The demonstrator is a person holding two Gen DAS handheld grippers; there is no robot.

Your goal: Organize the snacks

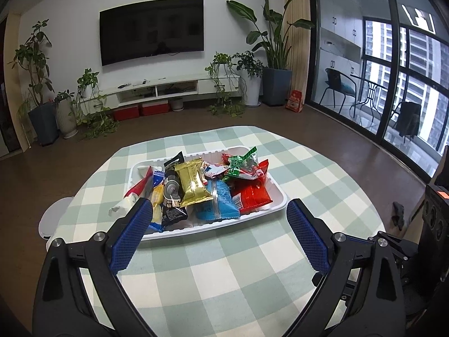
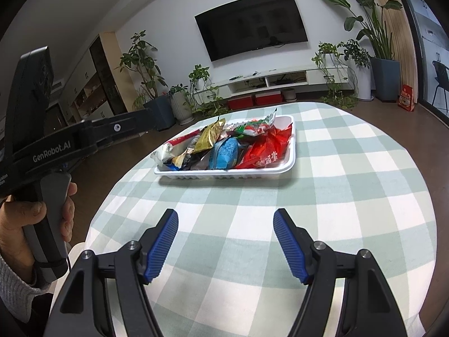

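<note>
1. The left gripper has its jaws wide apart w/ nothing between them. Its blue pads frame the near side of the tray; the left pad overlaps the tray's near-left corner in the view, but I cannot tell if it touches.
2. The right gripper is also apart and empty, over bare checked tablecloth, well short of the tray.
3. A hand holds the handle of the left gripper, seen at the left edge of the right wrist view.
4. The snacks are all piled in the white tray: gold packet, blue packet, red packet, green one, etc. No loose snack shows on the cloth.
5. Step, as I judge: collecting looks done, approx. the end of the task. Next move may be only tidying the pile or withdrawing; if picking, the jaws must close on one packet w/o dragging the light tray.
</note>
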